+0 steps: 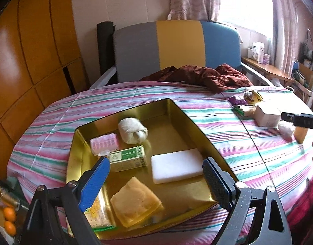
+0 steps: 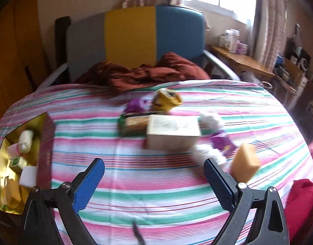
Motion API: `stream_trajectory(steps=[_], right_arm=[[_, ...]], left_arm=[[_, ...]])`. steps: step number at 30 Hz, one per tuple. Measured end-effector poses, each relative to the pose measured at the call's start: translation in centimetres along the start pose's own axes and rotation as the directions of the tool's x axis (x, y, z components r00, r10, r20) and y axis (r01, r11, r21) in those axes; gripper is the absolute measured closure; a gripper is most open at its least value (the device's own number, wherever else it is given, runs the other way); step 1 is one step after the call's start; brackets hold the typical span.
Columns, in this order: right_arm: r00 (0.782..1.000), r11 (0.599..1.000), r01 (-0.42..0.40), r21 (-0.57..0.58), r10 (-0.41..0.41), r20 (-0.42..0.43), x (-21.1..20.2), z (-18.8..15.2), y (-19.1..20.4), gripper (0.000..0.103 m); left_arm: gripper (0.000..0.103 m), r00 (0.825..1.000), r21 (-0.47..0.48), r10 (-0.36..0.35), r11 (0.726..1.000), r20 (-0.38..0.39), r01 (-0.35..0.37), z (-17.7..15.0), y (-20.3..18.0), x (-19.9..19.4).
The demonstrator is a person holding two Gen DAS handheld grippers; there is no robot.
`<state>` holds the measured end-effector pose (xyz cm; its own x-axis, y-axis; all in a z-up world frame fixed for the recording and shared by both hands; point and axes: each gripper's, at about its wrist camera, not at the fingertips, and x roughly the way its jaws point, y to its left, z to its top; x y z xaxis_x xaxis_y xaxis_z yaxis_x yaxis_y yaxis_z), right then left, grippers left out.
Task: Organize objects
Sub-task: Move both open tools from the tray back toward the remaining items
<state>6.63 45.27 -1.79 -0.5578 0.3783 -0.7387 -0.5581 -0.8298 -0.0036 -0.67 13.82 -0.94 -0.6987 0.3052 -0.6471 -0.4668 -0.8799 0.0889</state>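
A gold tin (image 1: 172, 110) lies on the striped bedspread and holds a white block (image 1: 177, 165), a yellow sponge (image 1: 136, 202), a green carton (image 1: 129, 158), a pink packet (image 1: 104, 144), a rolled cloth (image 1: 132, 129) and a packet under my left finger. My left gripper (image 1: 155, 170) is open and empty above the tin. My right gripper (image 2: 154, 172) is open and empty over the bedspread, short of a pile: a beige box (image 2: 172, 132), a green snack pack (image 2: 132, 122), a yellow packet (image 2: 166, 99), purple wrappers (image 2: 221, 143) and an orange block (image 2: 245, 163). The tin (image 2: 44, 134) shows at the left of the right wrist view.
A crumpled maroon cloth (image 1: 199, 76) lies by the grey, yellow and blue headboard (image 1: 177, 47). A wooden wardrobe (image 1: 30, 47) stands left. A wooden side table (image 2: 240, 61) with boxes stands right. Oranges (image 1: 9, 220) sit at the lower left. The other gripper (image 1: 299, 119) shows at the right edge.
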Motion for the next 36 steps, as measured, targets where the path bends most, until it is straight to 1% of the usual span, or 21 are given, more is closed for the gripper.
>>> stream_trajectory(steps=[4, 7, 10, 14, 19, 24, 26, 32, 34, 36], right_arm=[[0.999, 0.998, 0.029, 0.058, -0.028, -0.022, -0.2, 0.9, -3.3, 0.004], [0.998, 0.99, 0.044, 0.132, -0.039, -0.041, -0.6, 1.4, -6.6, 0.004], [0.996, 0.976, 0.079, 0.202, -0.07, -0.053, -1.4, 1.5, -10.4, 0.004], [0.99, 0.967, 0.126, 0.222, -0.108, -0.092, -1.6, 1.6, -14.0, 0.004], [0.981, 0.963, 0.123, 0.24, -0.082, -0.175, -0.1, 1.5, -17.1, 0.004], [0.969, 0.958, 0.092, 0.272, -0.023, -0.246, 2.1, 1.3, -18.2, 0.007], [0.963, 0.958, 0.092, 0.27, -0.016, -0.271, 3.0, 1.1, -18.3, 0.008], [0.953, 0.958, 0.08, 0.275, 0.007, -0.302, 4.8, 0.4, -18.2, 0.008], [0.954, 0.958, 0.073, 0.277, 0.013, -0.298, 4.9, 0.5, -18.3, 0.008], [0.952, 0.959, 0.071, 0.273, 0.017, -0.305, 5.3, 0.4, -18.3, 0.008]], left_arm=[[0.01, 0.999, 0.024, -0.033, 0.999, 0.011, 0.033, 0.6, -1.0, 0.1], [0.01, 0.998, 0.043, -0.063, 0.997, 0.021, 0.062, 1.0, -2.0, 0.1], [0.01, 0.996, 0.056, -0.091, 0.994, 0.023, 0.089, 1.3, -2.9, 0.2], [0.01, 0.992, 0.078, -0.123, 0.99, 0.018, 0.121, 1.6, -4.1, 0.4], [0.01, 0.988, 0.112, -0.155, 0.982, 0.015, 0.152, 2.0, -5.7, 0.4], [0.01, 0.983, 0.155, -0.183, 0.972, 0.014, 0.179, 2.6, -7.4, 0.3], [0.01, 0.981, 0.166, -0.193, 0.968, 0.008, 0.189, 2.7, -8.0, 0.5], [0.01, 0.976, 0.212, -0.217, 0.953, -0.016, 0.215, 3.4, -10.2, 1.5], [0.01, 0.972, 0.247, -0.235, 0.94, -0.024, 0.234, 4.0, -11.2, 1.9], [0.01, 0.966, 0.294, -0.258, 0.921, -0.03, 0.255, 4.8, -12.5, 2.4]])
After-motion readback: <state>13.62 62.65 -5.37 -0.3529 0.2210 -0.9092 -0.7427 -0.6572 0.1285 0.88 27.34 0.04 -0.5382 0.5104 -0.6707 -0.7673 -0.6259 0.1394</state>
